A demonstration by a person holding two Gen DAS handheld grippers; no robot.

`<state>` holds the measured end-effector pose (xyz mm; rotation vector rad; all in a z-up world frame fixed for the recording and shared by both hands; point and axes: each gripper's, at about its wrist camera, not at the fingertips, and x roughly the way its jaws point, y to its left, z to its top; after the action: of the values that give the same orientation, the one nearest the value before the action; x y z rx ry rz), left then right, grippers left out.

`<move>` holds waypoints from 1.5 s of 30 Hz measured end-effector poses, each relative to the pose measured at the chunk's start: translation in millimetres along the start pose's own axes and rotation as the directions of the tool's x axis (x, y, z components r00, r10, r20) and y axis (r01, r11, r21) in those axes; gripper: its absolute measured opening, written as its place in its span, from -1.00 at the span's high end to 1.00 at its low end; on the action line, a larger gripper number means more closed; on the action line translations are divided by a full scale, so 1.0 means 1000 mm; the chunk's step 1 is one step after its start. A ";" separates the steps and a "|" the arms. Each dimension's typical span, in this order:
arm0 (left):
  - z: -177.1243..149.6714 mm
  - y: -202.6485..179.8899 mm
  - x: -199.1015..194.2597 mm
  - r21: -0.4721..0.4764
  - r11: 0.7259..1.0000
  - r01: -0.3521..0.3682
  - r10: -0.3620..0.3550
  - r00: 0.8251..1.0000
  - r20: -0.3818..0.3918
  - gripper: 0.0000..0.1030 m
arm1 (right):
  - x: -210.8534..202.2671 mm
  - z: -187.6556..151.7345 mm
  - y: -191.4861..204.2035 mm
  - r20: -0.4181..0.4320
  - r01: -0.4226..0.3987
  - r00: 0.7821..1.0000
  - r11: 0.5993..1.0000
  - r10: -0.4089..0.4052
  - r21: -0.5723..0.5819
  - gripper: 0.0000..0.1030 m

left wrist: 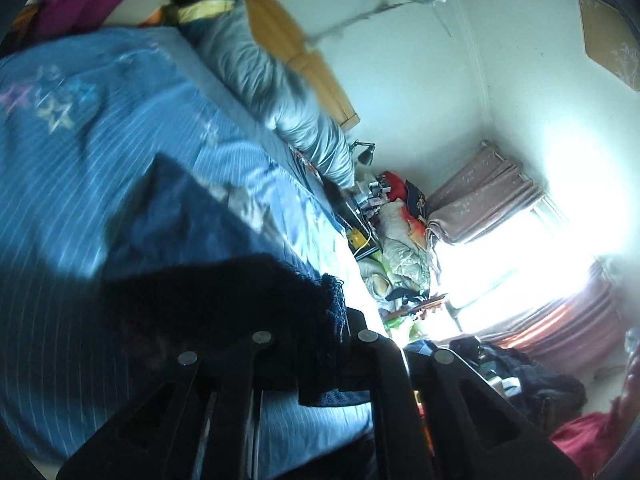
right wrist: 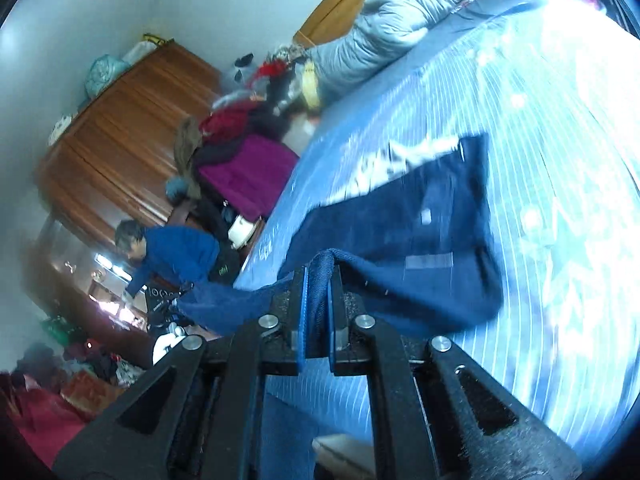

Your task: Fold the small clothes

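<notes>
Navy blue knit fabric fills the space between the 2 black fingers of the right gripper (right wrist: 316, 308): a folded edge of the small dark blue garment (right wrist: 404, 220) is pinched there, the blue pads pressed against it from both sides. From that grip the garment stretches out over the light blue striped bedsheet (right wrist: 560, 240), part lifted, part lying flat, with pale rectangular marks on its cloth and a white patterned strip along its far edge.

In the left wrist view the left gripper (left wrist: 312, 344) has dark fabric bunched over and between its fingers — a frayed corner of the garment (left wrist: 256, 300) hangs against the right-hand finger. The cloth hides the fingertips, so I cannot tell for sure how close the fingers stand, though the fabric sits in the gap between them.

Beyond the garment the sheet shows faded star prints (left wrist: 56, 114). A grey puffy quilt (left wrist: 276, 92) lies along the far edge of the bed. In the right wrist view a person in a blue top (right wrist: 176, 256) leans near a brown wooden wardrobe (right wrist: 120, 140).
</notes>
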<state>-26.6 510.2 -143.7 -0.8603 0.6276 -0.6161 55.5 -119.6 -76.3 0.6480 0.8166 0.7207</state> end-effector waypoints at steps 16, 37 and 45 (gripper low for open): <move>0.116 0.160 0.234 -0.055 0.906 -0.420 0.402 0.894 -0.200 -0.28 | 0.152 0.136 -0.142 -0.102 0.343 0.932 0.938 -0.346 -0.049 -0.07; 0.071 0.110 0.130 -0.037 0.919 -0.393 0.391 0.919 -0.043 -0.50 | 0.240 0.127 -0.153 -0.128 0.494 0.818 0.798 -0.562 -0.345 0.11; 0.060 0.112 0.145 -0.057 0.927 -0.370 0.367 0.928 -0.057 -0.50 | 0.238 0.126 -0.144 -0.051 0.522 0.810 0.757 -0.585 -0.392 0.29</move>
<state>138.7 493.4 -242.6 -0.7648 0.8318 -0.2742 318.7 -49.6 -215.6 -0.0138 0.9465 0.3572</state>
